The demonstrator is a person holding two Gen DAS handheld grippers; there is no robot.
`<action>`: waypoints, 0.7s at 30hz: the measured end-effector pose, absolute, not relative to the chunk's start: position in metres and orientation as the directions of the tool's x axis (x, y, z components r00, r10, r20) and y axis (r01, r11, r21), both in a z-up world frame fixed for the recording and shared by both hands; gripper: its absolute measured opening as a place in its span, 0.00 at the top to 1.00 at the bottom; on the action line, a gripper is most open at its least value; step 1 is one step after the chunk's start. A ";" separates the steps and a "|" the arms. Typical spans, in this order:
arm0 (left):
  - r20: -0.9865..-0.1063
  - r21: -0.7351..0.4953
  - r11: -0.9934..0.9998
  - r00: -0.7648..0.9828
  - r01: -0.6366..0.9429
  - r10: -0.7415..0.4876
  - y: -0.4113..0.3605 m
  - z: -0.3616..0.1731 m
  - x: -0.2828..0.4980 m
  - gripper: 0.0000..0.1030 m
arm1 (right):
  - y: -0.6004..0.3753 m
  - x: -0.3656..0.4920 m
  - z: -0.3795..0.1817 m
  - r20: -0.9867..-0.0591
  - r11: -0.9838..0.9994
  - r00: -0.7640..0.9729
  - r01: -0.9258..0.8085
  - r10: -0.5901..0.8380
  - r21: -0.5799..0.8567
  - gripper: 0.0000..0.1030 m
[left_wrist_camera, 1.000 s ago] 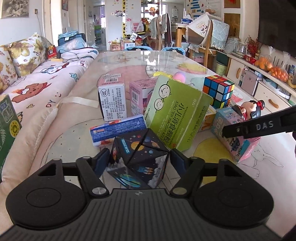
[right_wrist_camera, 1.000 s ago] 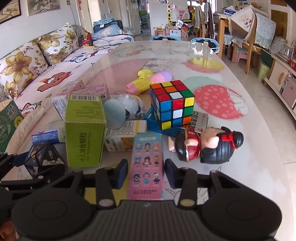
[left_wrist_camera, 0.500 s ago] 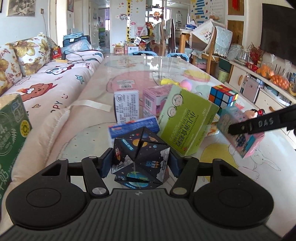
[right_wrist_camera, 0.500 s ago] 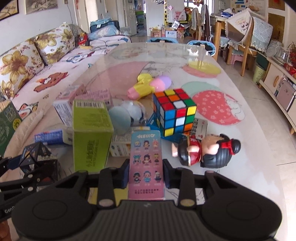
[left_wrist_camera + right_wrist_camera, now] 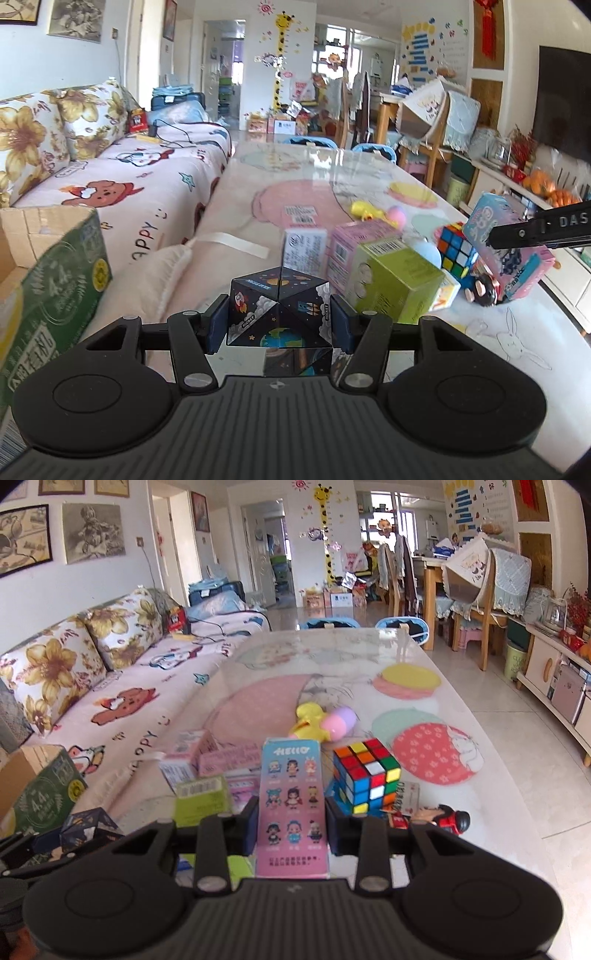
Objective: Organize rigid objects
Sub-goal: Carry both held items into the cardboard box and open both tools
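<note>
While the counter [image 5: 369,653] lies bare beyond the clutter, its left edge runs beside the sofa [image 5: 122,184], with a green carton [image 5: 55,280] near you. Your left gripper [image 5: 279,319] has just been closing and clamps the space-print cube [image 5: 279,310], its underside hidden. Your right gripper [image 5: 291,823] pinches the pink-and-blue Hello box [image 5: 291,805] upright, just beside the Rubik's cube [image 5: 365,775].

Dark space-print cube [image 5: 279,312] & pink HELLO box [image 5: 291,808], both lifted off table.

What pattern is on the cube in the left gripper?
Dark navy space print on the cube: rockets, planets, clouds. It shows best in the left wrist view.
</note>
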State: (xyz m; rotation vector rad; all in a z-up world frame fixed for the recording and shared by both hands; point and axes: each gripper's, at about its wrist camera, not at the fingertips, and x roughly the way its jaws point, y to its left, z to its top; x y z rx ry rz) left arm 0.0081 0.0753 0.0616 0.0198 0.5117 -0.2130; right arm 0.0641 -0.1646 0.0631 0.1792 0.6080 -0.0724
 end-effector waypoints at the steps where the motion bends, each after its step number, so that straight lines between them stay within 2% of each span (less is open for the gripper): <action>1: -0.481 -0.037 0.979 0.855 0.200 -0.193 0.077 0.063 0.008 0.33 | -0.162 0.064 0.065 -0.566 0.982 0.824 0.113 -0.009 0.148 0.67; 13: -0.408 -0.068 0.993 0.906 0.095 -0.114 0.097 0.072 0.010 0.33 | -0.112 0.066 0.088 -0.495 0.979 0.856 -0.055 0.148 0.198 0.67; 21: -0.350 -0.103 0.992 0.936 -0.066 0.026 0.121 0.081 0.005 0.33 | -0.057 0.085 0.105 -0.454 0.946 0.837 -0.215 0.307 0.243 0.67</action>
